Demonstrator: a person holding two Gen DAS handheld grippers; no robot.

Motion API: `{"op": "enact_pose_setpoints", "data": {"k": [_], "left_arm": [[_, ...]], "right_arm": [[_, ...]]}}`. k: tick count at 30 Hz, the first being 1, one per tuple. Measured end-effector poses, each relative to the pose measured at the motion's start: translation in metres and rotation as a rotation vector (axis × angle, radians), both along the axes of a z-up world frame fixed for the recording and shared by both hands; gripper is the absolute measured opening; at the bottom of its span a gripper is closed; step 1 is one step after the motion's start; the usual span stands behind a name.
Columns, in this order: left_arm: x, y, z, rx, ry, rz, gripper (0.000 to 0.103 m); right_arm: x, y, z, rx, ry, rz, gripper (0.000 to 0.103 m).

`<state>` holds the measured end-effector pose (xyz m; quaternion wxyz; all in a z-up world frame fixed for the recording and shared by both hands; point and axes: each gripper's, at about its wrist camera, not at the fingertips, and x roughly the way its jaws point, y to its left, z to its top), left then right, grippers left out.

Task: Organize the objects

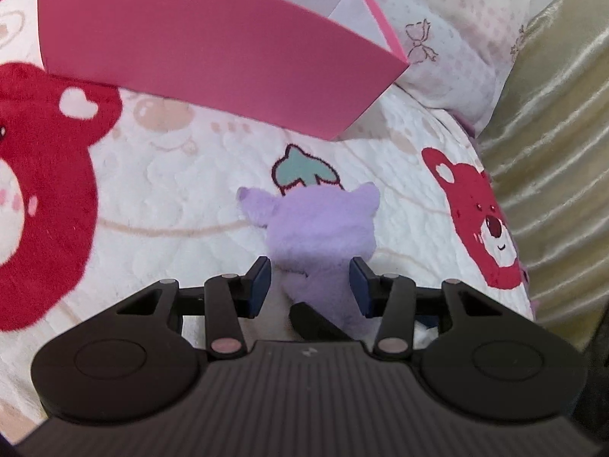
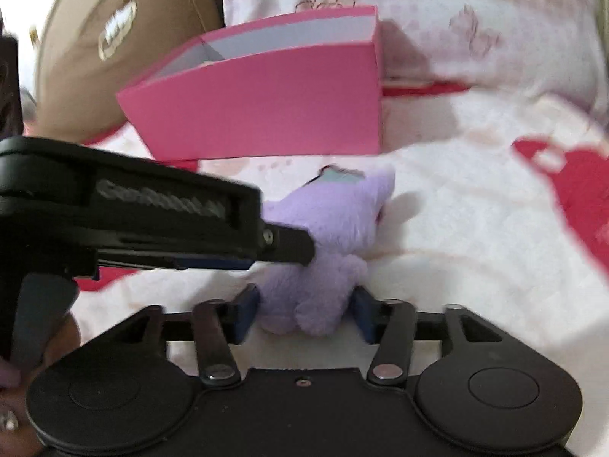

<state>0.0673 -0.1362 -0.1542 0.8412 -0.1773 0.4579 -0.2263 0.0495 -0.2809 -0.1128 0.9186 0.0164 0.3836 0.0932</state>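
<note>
White quilted bedspread (image 1: 171, 198) with red bear faces runs under both tools and fills most of the ground; its right edge, seen from the left wrist, meets a gold satin fabric (image 1: 552, 152) that rises as a wall on that side. A patterned pillow (image 1: 456, 38) lies beyond, and a tan cushion (image 2: 114, 49) sits far left of the right tool. Pink box (image 1: 213, 57), open-topped with a pale lining, stands straight ahead of both tools, its near wall facing them and its lower corner just beyond the toy; open bedspread lies between box and toy, and more to the right of the toy. Purple plush toy (image 1: 323, 236) lies on the bedspread directly ahead. Left gripper (image 1: 310, 285) is clamped on the toy's lower body, both blue pads pressed into the fur. Right gripper (image 2: 306, 314) has its pads at either side of the toy's near end; the view is blurred and I cannot tell whether they press. The left tool's finger crosses in from the left of the right tool, onto the toy's middle.
</note>
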Motion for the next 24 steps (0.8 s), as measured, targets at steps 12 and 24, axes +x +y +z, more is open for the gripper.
{"op": "enact_pose_setpoints", "data": {"k": [12, 24], "left_arm": [[0.005, -0.005, -0.014, -0.118, 0.033, 0.03, 0.045], [-0.001, -0.013, -0.018, -0.056, 0.002, 0.055, 0.04]], "right_arm": [[-0.006, -0.004, 0.0, 0.054, -0.071, -0.071, 0.057], [0.002, -0.009, -0.013, 0.039, -0.034, -0.046, 0.061]]}}
